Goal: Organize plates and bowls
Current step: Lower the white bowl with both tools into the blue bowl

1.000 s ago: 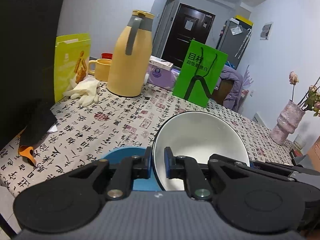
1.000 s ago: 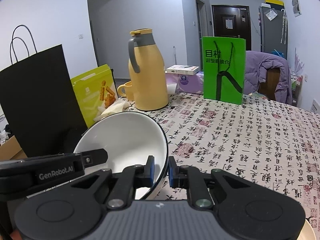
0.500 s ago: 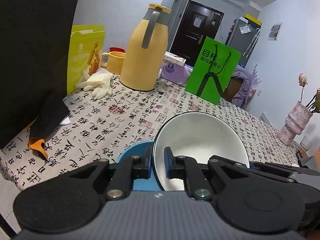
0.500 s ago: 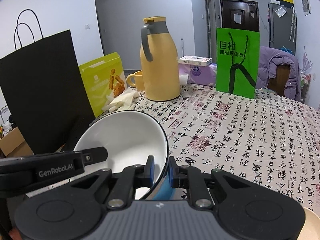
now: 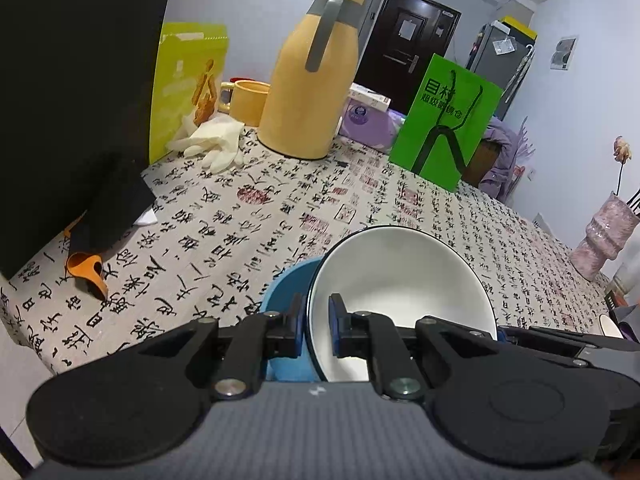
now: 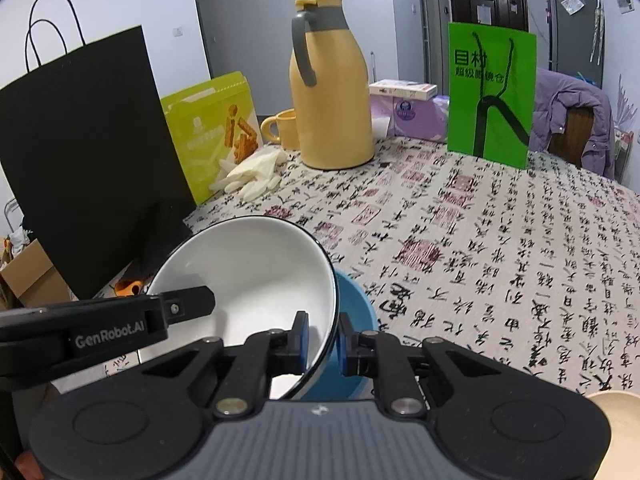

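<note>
A white bowl (image 5: 404,280) with a thin dark rim hangs over a blue bowl (image 5: 286,286) that sits on the printed tablecloth (image 5: 240,216). My left gripper (image 5: 314,326) is shut on the white bowl's left rim, one pad inside and one outside. On the opposite rim of the white bowl (image 6: 248,264) my right gripper (image 6: 323,340) is also shut. The blue bowl (image 6: 354,308) shows just under and to the right of it. The left gripper's arm crosses the lower left of the right wrist view.
A black paper bag (image 6: 88,152) stands close on the left, with an orange object (image 5: 86,270) at its foot. Further back stand a yellow jug (image 6: 330,92), a yellow mug (image 6: 282,128), a lime box (image 6: 212,132), white gloves (image 6: 252,172), a green bag (image 6: 490,96) and a pink vase (image 5: 604,240). A cream dish edge (image 6: 616,428) lies at the lower right.
Both grippers have come down and forward with the white bowl. The blue bowl below now shows more in both views, and the bowl hangs closer over it.
</note>
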Tool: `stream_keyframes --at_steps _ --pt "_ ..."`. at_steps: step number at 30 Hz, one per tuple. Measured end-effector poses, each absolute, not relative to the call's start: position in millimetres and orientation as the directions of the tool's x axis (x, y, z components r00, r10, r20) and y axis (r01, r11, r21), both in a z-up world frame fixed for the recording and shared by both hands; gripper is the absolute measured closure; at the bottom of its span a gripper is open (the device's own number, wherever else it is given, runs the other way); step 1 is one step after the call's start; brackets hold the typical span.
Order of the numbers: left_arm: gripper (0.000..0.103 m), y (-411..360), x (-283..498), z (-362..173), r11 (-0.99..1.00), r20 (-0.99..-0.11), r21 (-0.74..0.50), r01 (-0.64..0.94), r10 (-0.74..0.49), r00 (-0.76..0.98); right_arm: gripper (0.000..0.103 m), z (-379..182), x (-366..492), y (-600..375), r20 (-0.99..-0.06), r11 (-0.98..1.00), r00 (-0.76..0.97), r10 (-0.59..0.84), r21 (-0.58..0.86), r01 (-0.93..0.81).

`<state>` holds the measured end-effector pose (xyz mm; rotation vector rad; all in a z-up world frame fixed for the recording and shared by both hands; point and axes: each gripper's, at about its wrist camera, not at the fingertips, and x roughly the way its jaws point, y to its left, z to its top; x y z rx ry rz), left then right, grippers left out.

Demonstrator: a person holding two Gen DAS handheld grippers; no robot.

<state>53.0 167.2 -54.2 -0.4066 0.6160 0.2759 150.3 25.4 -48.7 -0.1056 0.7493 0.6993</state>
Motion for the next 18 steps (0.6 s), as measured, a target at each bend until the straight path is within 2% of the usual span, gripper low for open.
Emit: stream_keyframes --at_steps 18 --pt "0.091 169 59 -74 0.902 -0.645 -0.257 -0.348 0.108 0.756 0.089 -67 155 26 -0.692 0.776 0.49 0.531 0.164 -0.609"
